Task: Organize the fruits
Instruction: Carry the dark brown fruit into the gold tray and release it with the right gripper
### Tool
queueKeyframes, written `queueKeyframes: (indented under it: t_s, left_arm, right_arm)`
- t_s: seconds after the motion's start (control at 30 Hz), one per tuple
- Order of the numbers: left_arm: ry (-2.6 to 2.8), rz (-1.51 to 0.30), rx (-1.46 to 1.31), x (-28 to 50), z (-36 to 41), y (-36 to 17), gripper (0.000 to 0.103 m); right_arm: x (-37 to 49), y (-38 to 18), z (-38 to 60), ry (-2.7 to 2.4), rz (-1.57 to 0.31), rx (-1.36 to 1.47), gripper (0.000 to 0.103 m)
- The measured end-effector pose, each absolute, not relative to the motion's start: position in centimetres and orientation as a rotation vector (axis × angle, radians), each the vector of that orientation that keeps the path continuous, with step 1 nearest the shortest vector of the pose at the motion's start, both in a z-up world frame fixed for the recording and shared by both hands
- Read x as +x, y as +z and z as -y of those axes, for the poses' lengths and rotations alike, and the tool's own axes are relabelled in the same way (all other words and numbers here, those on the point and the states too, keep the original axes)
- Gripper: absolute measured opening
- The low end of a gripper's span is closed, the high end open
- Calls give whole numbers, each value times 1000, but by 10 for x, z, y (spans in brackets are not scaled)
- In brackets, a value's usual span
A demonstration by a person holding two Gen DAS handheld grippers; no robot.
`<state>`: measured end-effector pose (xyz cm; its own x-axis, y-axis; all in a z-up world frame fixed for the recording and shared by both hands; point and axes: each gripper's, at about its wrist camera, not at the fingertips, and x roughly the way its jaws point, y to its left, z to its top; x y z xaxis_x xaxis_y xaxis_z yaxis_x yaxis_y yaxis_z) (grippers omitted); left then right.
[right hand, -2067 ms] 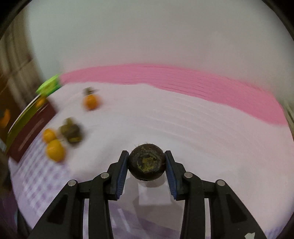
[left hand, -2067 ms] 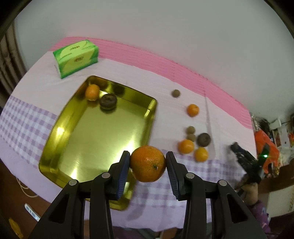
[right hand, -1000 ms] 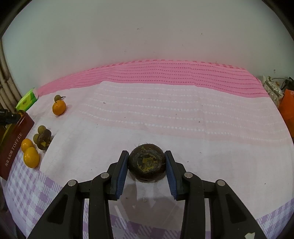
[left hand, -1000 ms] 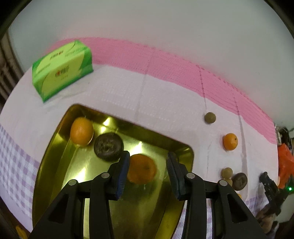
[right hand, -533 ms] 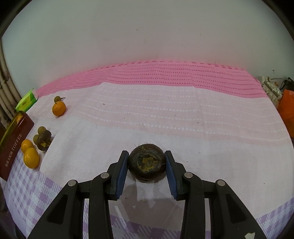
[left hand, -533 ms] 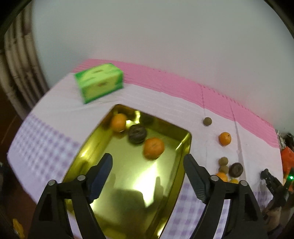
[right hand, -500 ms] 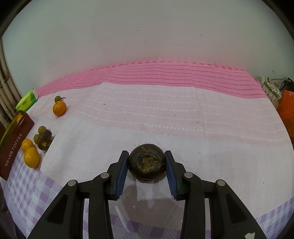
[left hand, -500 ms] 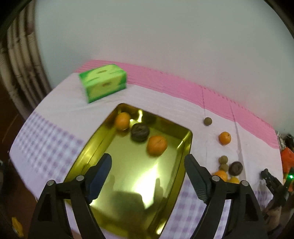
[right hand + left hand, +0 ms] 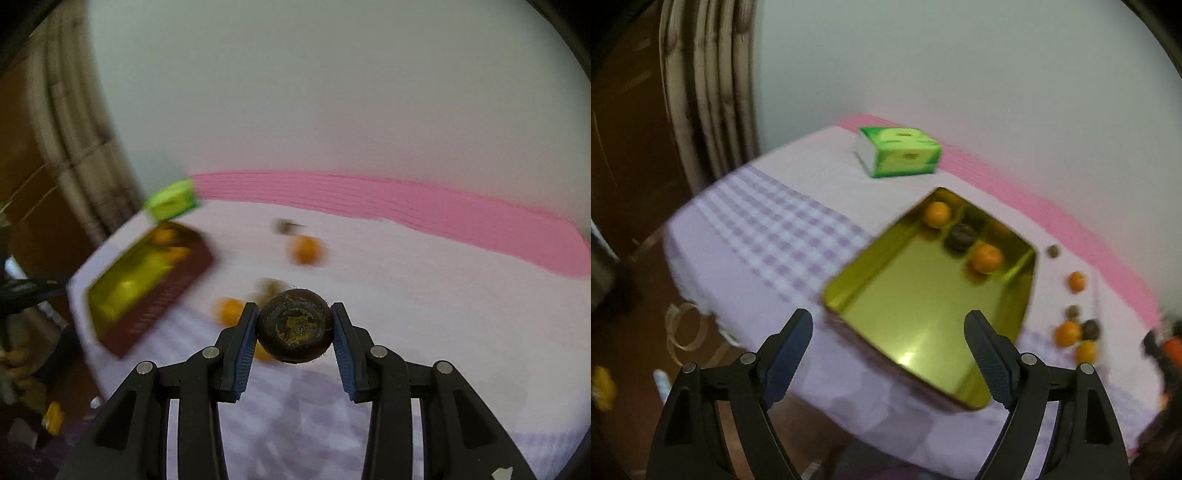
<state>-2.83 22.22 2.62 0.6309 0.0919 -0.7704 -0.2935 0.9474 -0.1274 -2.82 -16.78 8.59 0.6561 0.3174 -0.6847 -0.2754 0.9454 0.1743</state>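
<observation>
the right gripper (image 9: 293, 328) holds a dark fruit (image 9: 294, 326) tight between its fingers, the tray (image 9: 127, 291) sits far off up and to the left of them, and the left gripper (image 9: 888, 341) hangs wide and empty just before the tray (image 9: 1027, 295).

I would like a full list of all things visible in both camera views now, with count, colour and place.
tray: one, gold, on the cloth near the table's front edge
oranges in tray: two, orange, at its far end
dark fruit in tray: one, brown, between the two oranges
loose oranges: three, orange, on the cloth right of the tray
loose small fruits: three, brown, among those oranges
box: one, green, behind the tray
cloth: one, white with lilac checks and a pink band, over the table
curtain: beige, far left
left tongs: open, empty
right tongs: shut on a dark fruit
</observation>
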Motion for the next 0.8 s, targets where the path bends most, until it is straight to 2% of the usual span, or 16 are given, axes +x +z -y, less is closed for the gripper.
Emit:
queueKeyframes:
  t_s: [0.23,0.43,0.8]
  left_arm:
    - [263,-861,-229,-27,-239,26,84]
    - [398,-841,-184,-26,-261,34,84]
    - [392,-872,-137,-21,-261,30,84]
  right_arm:
    - [3,103,28,640,-807,-44,36]
    - [51,74,-70,733,-932,-120,36]
    - [100,27,-135,692,-1076,-241,36]
